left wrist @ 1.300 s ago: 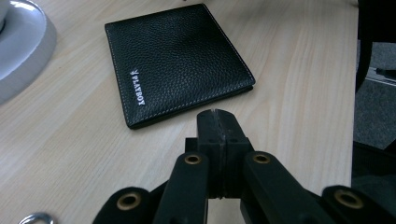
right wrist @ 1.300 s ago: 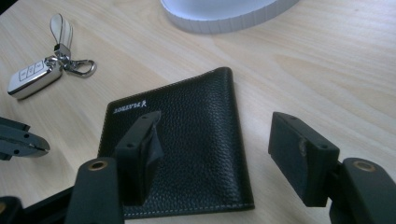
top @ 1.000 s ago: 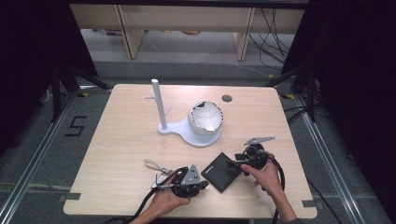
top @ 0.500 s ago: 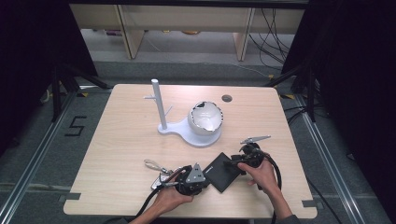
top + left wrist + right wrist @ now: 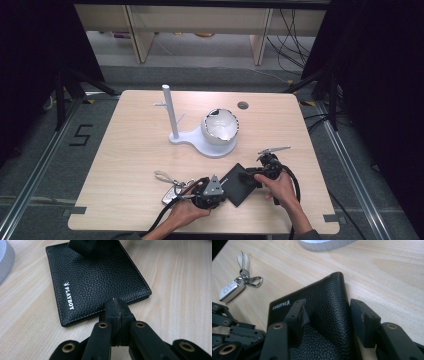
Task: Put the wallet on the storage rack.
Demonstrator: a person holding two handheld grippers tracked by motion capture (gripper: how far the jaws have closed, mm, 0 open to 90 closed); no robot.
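Note:
A black leather wallet (image 5: 239,184) lies flat near the table's front edge, its printed logo showing in the left gripper view (image 5: 100,277). My left gripper (image 5: 224,189) is shut with nothing in it, its tips (image 5: 116,307) at the wallet's near edge. My right gripper (image 5: 248,175) comes in from the other side. Its jaws (image 5: 328,305) straddle a corner of the wallet (image 5: 324,322) and have just been closing. One pad rests on the leather and the other stands just beside the edge.
A white stand (image 5: 200,142) with an upright post (image 5: 170,112) and a white bowl-like shell (image 5: 220,125) sits mid-table. A key fob with ring and strap (image 5: 170,192) (image 5: 230,290) lies left of my left hand. A cable hole (image 5: 243,105) is at the back.
The right gripper's jaws have drawn closer around the wallet's corner and the wallet has shifted slightly. The left gripper has stayed put.

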